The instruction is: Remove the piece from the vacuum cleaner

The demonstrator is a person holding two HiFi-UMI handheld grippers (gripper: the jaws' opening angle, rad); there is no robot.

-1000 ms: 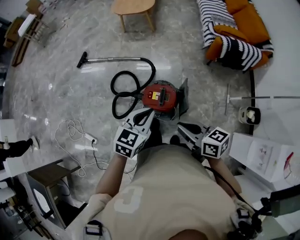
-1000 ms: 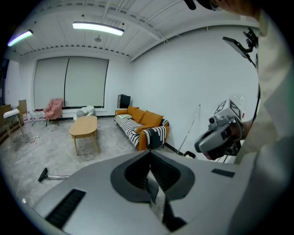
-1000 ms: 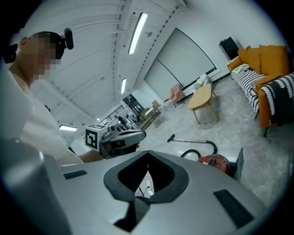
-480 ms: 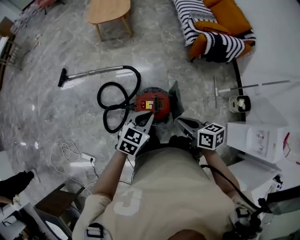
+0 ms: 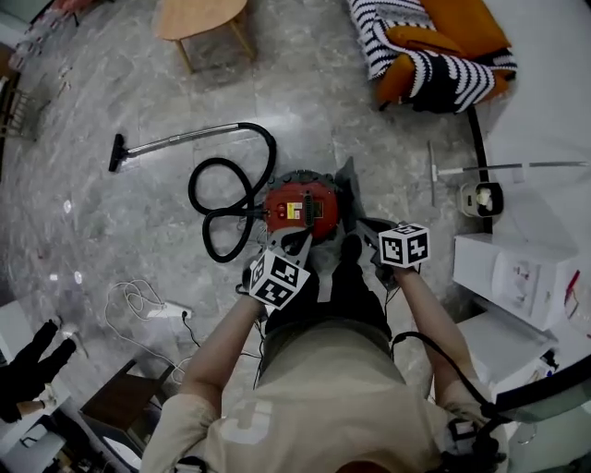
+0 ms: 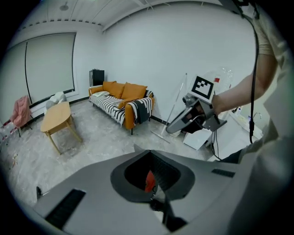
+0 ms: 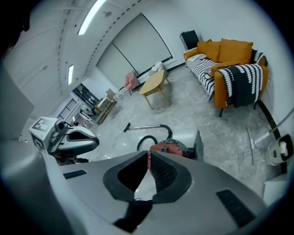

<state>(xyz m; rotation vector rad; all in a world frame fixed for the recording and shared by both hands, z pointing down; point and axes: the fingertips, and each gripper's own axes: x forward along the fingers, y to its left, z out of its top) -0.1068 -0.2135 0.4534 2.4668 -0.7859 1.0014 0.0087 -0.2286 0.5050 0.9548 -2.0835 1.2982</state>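
Vacuum cleaner [image 5: 305,203] lies just beyond left tongs [image 5: 299,239] and right tongs [image 5: 363,225].

The person wears a beige short-sleeved T-shirt [image 5: 323,397] with a pale printed figure on the chest, and dark trousers [image 5: 346,296]. A black cable [image 5: 434,346] runs along the right arm. The left tongs [image 5: 297,242] and right tongs [image 5: 362,224] have grey shells and dark ribbed pads [image 7: 163,172], and each carries a black-and-white marker cube [image 5: 278,280].

Grey marble floor [image 5: 111,222]: red vacuum cleaner [image 5: 300,201] (hose [image 5: 238,212] looped beside), white cable [image 5: 138,300], sofa [image 5: 434,46], table [image 5: 199,18].
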